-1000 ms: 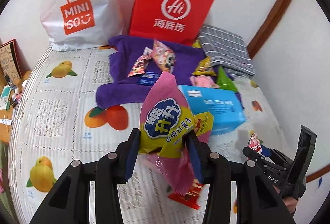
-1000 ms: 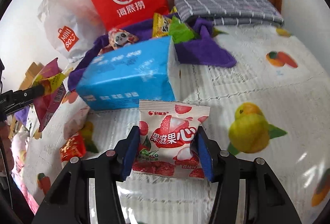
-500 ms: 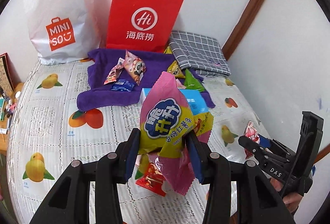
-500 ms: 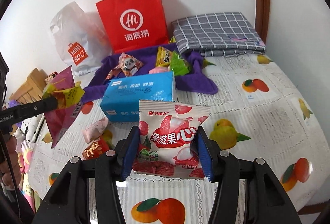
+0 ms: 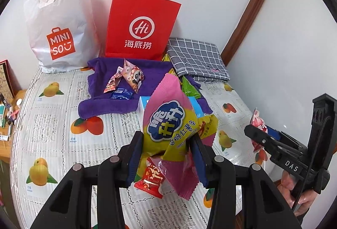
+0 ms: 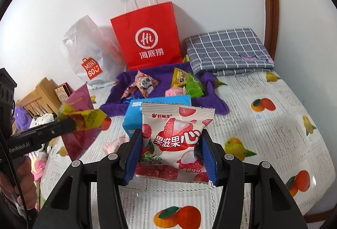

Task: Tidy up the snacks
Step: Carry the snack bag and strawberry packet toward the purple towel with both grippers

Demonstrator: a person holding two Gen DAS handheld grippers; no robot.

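Left wrist: my left gripper (image 5: 167, 157) was clamped on the pink-yellow chip bag (image 5: 170, 123), held up off the table (image 5: 42, 123). A red snack (image 5: 150, 179) lay below it. Far side: purple towel (image 5: 101, 102) with a panda snack (image 5: 132, 75) on it, blue box (image 5: 143, 103) behind the bag, red bag (image 5: 141, 24) and white bag (image 5: 61, 24) against the wall. Right gripper (image 5: 256, 134) was at the right, with a pouch in it.

Right wrist: my right gripper (image 6: 170, 153) was closed on the lychee pouch (image 6: 174, 138), pads pressing both edges, clear of the table. Blue box (image 6: 134, 113) just behind it, plaid cloth (image 6: 227, 50) far right. Left gripper (image 6: 69, 125) at the left, pinching the chip bag (image 6: 78, 123).
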